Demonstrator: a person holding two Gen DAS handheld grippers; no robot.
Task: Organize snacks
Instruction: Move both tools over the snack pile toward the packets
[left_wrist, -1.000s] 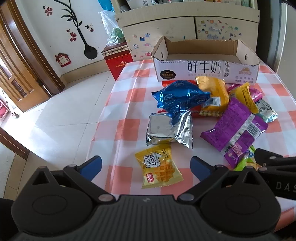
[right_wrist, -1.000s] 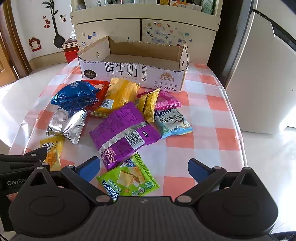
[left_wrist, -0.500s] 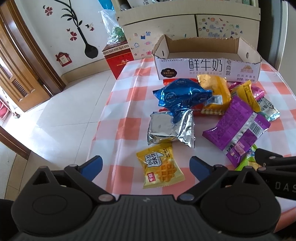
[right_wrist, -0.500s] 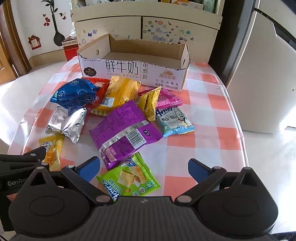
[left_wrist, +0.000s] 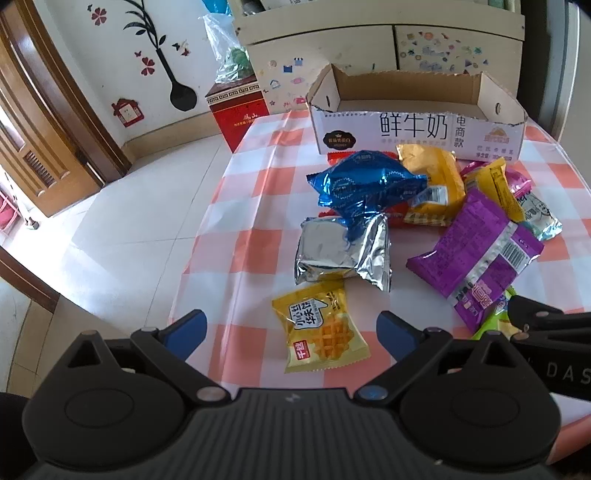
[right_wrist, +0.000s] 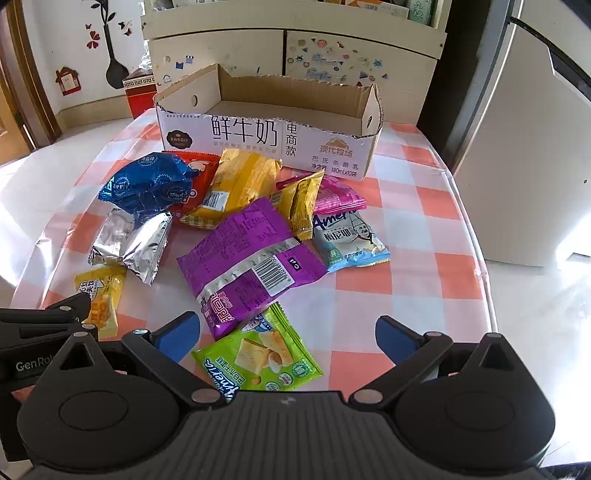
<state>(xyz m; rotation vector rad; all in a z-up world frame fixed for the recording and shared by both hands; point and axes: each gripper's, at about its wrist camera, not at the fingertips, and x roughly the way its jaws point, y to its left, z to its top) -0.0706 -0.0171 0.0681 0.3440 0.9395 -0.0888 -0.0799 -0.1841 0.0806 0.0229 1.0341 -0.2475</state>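
My left gripper (left_wrist: 291, 330) is spread wide, holding nothing; the waffle pack (left_wrist: 320, 326) lies on the table between its fingers. My right gripper (right_wrist: 288, 332) is equally wide and unloaded, with the green pack (right_wrist: 258, 356) between its fingers. Just ahead lies the purple pack (right_wrist: 251, 262). Beyond it the other snacks are piled against the open box (right_wrist: 269, 114).

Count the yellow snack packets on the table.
3: waffle packet at the near left, large yellow bag before the milk box, small one over the pink packet. Others may hide.
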